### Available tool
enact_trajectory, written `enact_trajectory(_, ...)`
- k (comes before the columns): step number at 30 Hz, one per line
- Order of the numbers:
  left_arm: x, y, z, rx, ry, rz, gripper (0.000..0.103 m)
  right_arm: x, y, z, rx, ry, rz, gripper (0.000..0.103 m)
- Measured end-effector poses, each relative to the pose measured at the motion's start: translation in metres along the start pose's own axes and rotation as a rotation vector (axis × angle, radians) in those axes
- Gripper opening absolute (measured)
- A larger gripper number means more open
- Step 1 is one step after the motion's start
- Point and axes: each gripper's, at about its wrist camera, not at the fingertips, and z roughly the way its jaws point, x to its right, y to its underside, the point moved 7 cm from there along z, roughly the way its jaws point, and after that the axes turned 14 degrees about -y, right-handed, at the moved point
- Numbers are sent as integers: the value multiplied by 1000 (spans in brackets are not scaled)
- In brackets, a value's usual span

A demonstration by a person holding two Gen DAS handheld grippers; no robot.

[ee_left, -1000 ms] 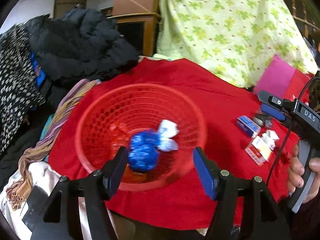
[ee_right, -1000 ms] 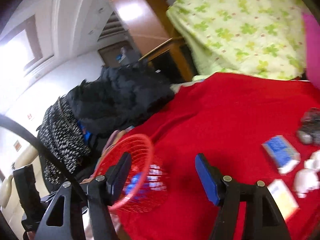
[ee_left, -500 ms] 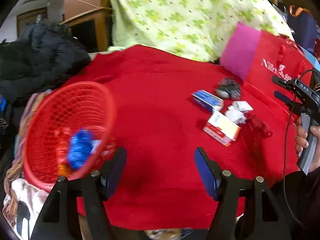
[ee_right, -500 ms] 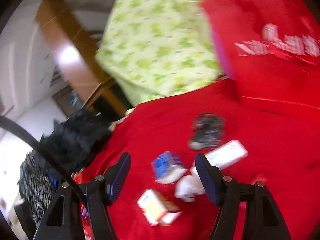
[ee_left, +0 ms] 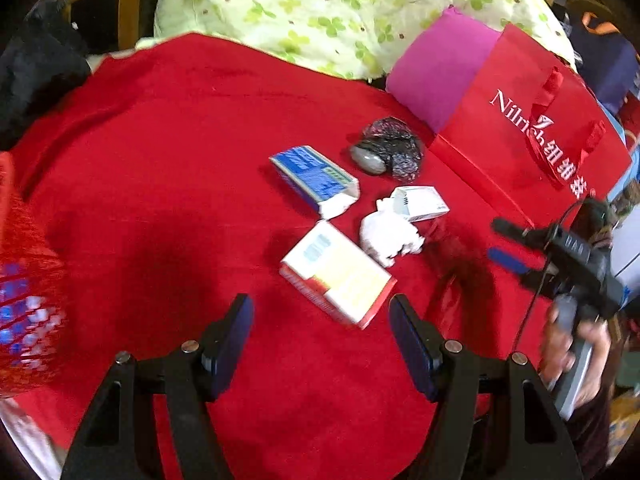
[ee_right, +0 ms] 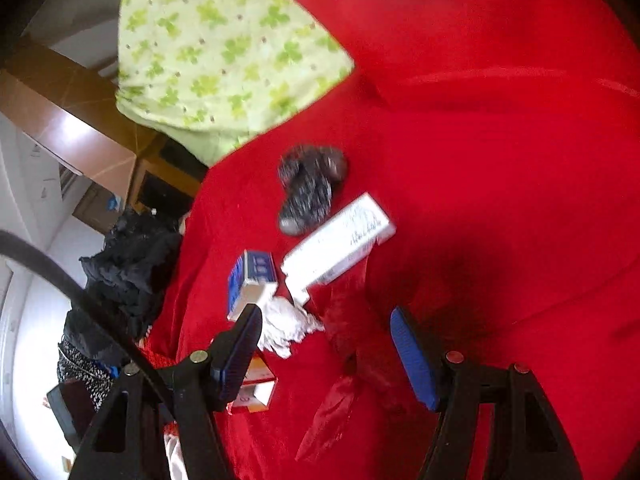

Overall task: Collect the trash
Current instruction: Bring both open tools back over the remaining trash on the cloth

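Trash lies on the red cloth (ee_left: 160, 152): a white, red and yellow box (ee_left: 338, 276), a blue box (ee_left: 312, 174), a small white box (ee_left: 420, 202), crumpled white paper (ee_left: 388, 236) and a black crumpled bag (ee_left: 388, 146). My left gripper (ee_left: 322, 332) is open and empty, just short of the white, red and yellow box. At the left edge is the red mesh basket (ee_left: 24, 280), with blue trash inside. My right gripper (ee_right: 326, 344) is open over a red wrapper (ee_right: 340, 392), beside the white paper (ee_right: 284, 324); it also shows as the right gripper (ee_left: 504, 244).
A red gift bag (ee_left: 520, 128) with a magenta sheet (ee_left: 436, 68) lies at the back right. Green-patterned bedding (ee_left: 340, 8) is piled behind the cloth. Dark clothes (ee_right: 128, 264) are heaped at the left. A hand (ee_left: 576, 344) holds the right gripper's handle.
The left view has swung right from over the basket to the trash pile; the basket is now at the left edge. The right gripper has rolled and dropped toward the pile. Both stayed open.
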Motion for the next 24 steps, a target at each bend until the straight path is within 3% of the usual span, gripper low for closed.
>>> enact_trajectory(8,31,-14,41,-84,11,-39,75,2,22,33,-113,130,-67,70)
enact_trajectory(10,36,-15,50,-97,3,-45,76,10,29,40,-146,194,-90,59)
enact_trajectory(11,37,-15,53,-92,-14,-48,77,12,31,42,-157,227,-107,46)
enact_trajectory(12,38,-16,54,-78,-29,-47,78,15,33,42,-164,271,-140,41)
enact_trajectory(18,37,-11,55,-63,-83,-16,78,11,33,33,-131,282,-176,37)
enact_trajectory(24,35,-2,48,-34,-114,29,78,0,30,24,-100,207,-160,37)
